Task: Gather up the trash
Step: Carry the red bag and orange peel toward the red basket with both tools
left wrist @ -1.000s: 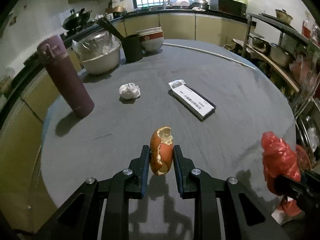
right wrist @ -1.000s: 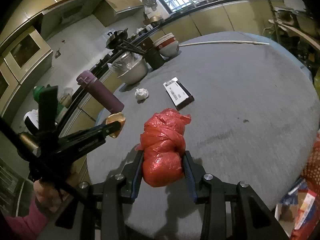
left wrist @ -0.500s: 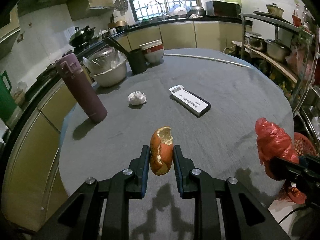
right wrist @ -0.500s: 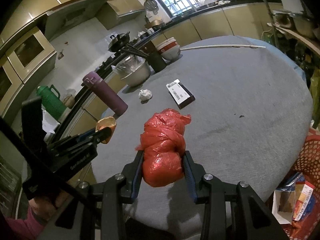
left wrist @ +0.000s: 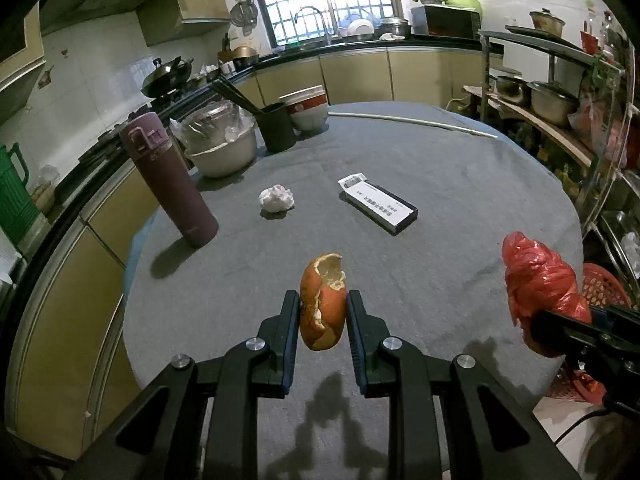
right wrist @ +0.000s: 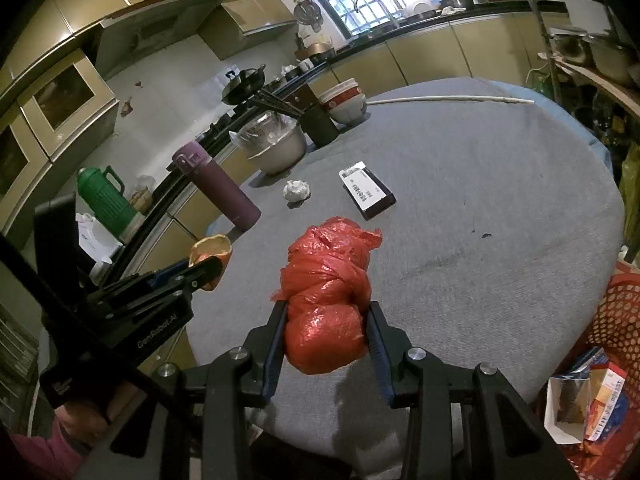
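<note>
The left gripper (left wrist: 323, 308) clamps orange peel (left wrist: 322, 300); the right gripper (right wrist: 326, 320) clamps a red bag (right wrist: 326, 296) (only its view shows the carton (right wrist: 576, 400) on the floor).

Between the left gripper's (left wrist: 323, 312) matt black plastic fingers sits rough, dull orange peel (left wrist: 322, 300); ahead lies matt grey cloth on the table (left wrist: 460, 200), crumpled white paper (left wrist: 276, 199) (soft-looking), and glossy crinkled red plastic bag (right wrist: 326, 300)
</note>
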Available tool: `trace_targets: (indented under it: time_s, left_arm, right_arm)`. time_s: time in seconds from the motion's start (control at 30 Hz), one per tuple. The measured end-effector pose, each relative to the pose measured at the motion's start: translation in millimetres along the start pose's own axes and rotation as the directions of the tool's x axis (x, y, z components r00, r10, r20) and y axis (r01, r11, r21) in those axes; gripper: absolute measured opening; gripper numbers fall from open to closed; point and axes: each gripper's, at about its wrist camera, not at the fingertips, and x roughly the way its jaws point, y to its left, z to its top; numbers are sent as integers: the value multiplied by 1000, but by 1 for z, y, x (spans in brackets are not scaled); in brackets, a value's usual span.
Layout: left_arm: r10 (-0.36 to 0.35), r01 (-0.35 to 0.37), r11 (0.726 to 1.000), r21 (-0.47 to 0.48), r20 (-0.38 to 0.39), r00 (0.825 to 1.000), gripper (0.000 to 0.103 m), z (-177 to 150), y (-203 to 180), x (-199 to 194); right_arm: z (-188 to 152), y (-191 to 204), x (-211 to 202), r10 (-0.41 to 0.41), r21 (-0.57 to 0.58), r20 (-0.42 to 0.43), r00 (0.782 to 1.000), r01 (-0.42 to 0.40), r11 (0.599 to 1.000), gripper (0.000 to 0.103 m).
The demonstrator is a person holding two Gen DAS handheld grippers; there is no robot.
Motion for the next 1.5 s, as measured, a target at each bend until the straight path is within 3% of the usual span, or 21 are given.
trace_targets:
  time_s: [1.5]
  left_arm:
    - [7,-7,997,80,-2,1000,25,1,-30,-5]
  right_arm:
    - [-7,-21,-15,32,65,19,999,-33,997,41]
